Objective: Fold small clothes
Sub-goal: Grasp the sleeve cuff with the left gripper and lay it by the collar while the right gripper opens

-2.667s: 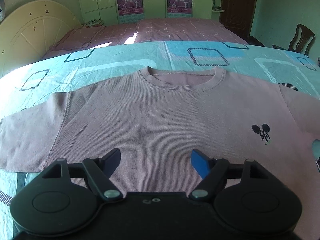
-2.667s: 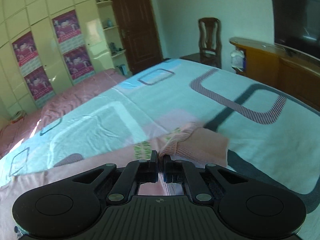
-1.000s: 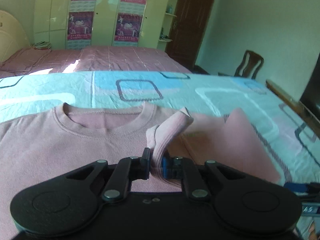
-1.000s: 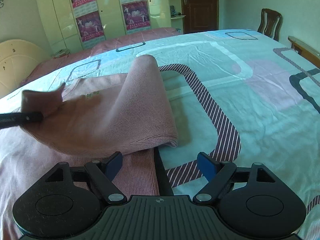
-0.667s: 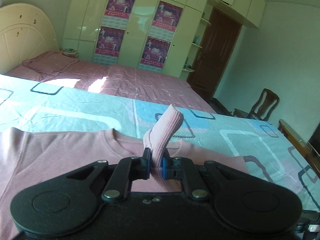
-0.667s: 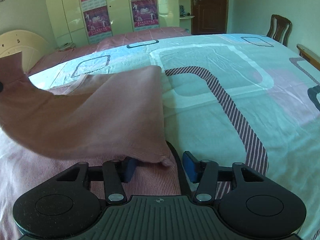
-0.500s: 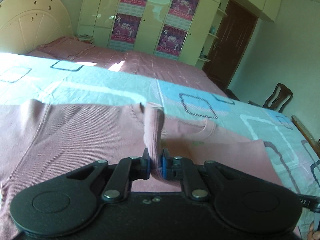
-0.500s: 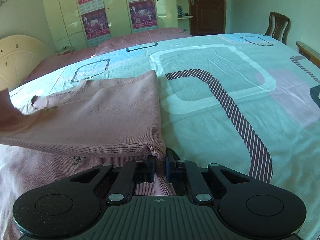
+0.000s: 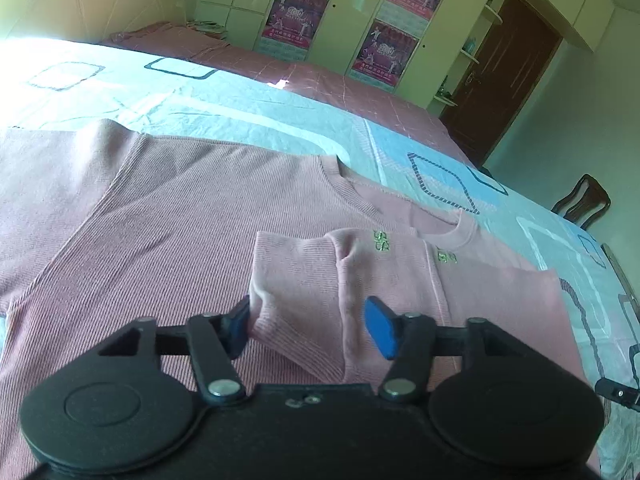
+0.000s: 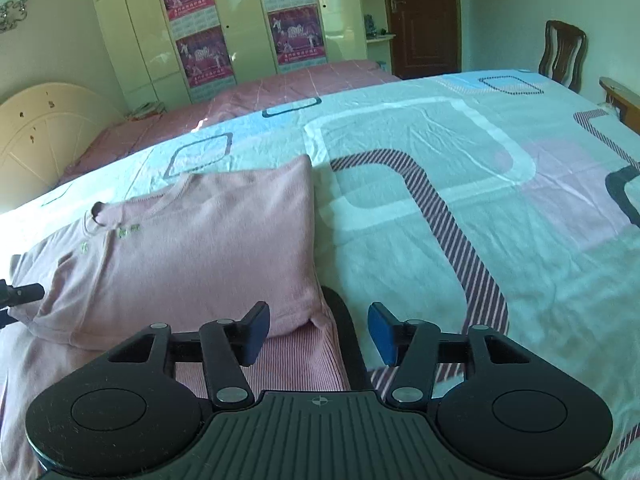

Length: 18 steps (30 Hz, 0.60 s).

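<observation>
A pink ribbed sweatshirt (image 9: 168,224) lies flat on the bed, chest up. Its right side, with the sleeve (image 9: 296,280), is folded over onto the chest; the folded panel also shows in the right wrist view (image 10: 208,248). My left gripper (image 9: 308,324) is open, with the folded sleeve cuff lying loose between its blue pads (image 9: 380,332). My right gripper (image 10: 318,332) is open and empty over the bottom corner of the folded panel. The left gripper's tip shows at the right wrist view's left edge (image 10: 20,294).
The bed is covered with a turquoise sheet (image 10: 460,200) with striped and square patterns. A pink bedspread (image 9: 320,84), a cream headboard (image 10: 44,132), wardrobes with posters (image 10: 240,28), a dark door (image 10: 424,16) and a wooden chair (image 10: 562,54) stand beyond.
Both grippers were shut on the shirt half a second ago and have opened. The folded side has dropped flat onto the chest. The sleeve cuff now lies loose between the left pads.
</observation>
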Tool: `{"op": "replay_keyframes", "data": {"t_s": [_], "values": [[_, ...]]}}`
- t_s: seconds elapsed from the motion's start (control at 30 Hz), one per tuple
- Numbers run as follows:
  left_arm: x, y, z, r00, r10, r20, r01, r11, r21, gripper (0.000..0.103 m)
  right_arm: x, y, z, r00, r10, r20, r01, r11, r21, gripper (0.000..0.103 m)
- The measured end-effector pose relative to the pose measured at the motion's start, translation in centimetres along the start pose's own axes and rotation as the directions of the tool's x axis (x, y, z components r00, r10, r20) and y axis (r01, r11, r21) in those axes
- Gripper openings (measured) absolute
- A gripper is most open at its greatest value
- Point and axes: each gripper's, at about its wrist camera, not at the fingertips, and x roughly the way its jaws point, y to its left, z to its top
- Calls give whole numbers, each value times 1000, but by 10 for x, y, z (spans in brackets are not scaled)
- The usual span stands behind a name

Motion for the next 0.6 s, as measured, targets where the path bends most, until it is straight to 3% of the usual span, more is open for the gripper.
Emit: {"op": "replay_keyframes", "data": {"t_s": [0.03, 0.13, 0.37, 0.43, 0.47, 0.6], "values": [[2, 2, -1, 1000, 0, -6, 0, 1000, -5, 25, 7, 0, 6, 1000, 6, -3, -6, 1000, 6, 54], [2, 3, -6, 1000, 8, 6, -8, 1000, 21, 9, 36, -1, 28, 1000, 18, -7, -18, 999, 27, 54], [-9, 3, -19, 999, 18, 37, -19, 999, 34, 8, 95, 5, 65, 999, 22, -27, -20, 999, 41, 53], [-7, 4, -20, 999, 22, 29, -24, 999, 42, 9, 108, 6, 73, 999, 20, -31, -19, 999, 39, 37], [-7, 3, -21, 999, 27, 29, -28, 998, 50, 9, 113, 6, 75, 999, 15, -38, -13, 999, 40, 21], [-2, 0, -20, 998, 51, 22, -53, 996, 76, 11, 124, 9, 75, 998, -60, -21, 59, 998, -29, 18]]}}
